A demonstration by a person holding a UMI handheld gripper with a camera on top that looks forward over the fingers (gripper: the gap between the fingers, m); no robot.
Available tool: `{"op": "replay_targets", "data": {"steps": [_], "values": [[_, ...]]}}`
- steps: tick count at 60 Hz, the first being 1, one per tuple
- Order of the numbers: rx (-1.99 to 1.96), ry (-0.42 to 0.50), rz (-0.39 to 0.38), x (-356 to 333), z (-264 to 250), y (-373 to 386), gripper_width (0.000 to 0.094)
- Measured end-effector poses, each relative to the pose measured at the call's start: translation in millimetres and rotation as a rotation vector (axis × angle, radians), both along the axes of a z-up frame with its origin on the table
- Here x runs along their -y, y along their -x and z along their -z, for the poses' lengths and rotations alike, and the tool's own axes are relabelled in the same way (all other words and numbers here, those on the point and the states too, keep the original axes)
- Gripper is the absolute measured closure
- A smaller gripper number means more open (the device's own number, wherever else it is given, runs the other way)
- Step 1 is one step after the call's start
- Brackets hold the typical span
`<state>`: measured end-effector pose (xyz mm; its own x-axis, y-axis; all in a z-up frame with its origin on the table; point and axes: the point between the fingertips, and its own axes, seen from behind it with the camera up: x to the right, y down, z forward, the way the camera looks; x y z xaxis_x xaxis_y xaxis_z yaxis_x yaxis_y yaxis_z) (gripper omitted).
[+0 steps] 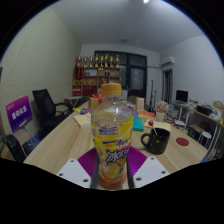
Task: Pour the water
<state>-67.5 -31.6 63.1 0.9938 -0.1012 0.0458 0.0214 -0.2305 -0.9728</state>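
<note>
A plastic bottle [112,135] of yellow drink with an orange cap and a printed label stands upright between my fingers. My gripper [112,168] is shut on the bottle; both purple pads [88,161] press against its lower sides. The bottle's base sits at about the level of the wooden table [65,140]; I cannot tell if it touches. A black mug [157,139] stands on the table just right of the bottle and a little beyond the fingers, handle toward the bottle.
Small items lie on the table beyond the bottle, among them a teal object [138,124] and a red-rimmed dish [183,142]. Black office chairs [45,105] stand at the left. A shelf [96,73] with trophies lines the back wall. Desks with monitors [182,97] stand at the right.
</note>
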Motion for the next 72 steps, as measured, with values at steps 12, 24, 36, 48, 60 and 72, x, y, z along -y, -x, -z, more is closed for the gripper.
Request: {"op": "replay_targets", "data": {"steps": [12,24,36,48,60,72], "values": [[-0.077,0.114,-0.07,-24,-12,44,0.0614],[-0.669,0.02,-0.028,-74,-79,27,0.0614],[-1.63,-0.053,0.004,-104,-109,-28,0.0617],[-2.066,0.006,-0.015,-108,-102,-49,0.0616],[-2.394,-0.049,-0.04,-102,-127,-73,0.0615],[-2.33,-0.039,-0.059,-90,-129,-76,0.0613]]}}
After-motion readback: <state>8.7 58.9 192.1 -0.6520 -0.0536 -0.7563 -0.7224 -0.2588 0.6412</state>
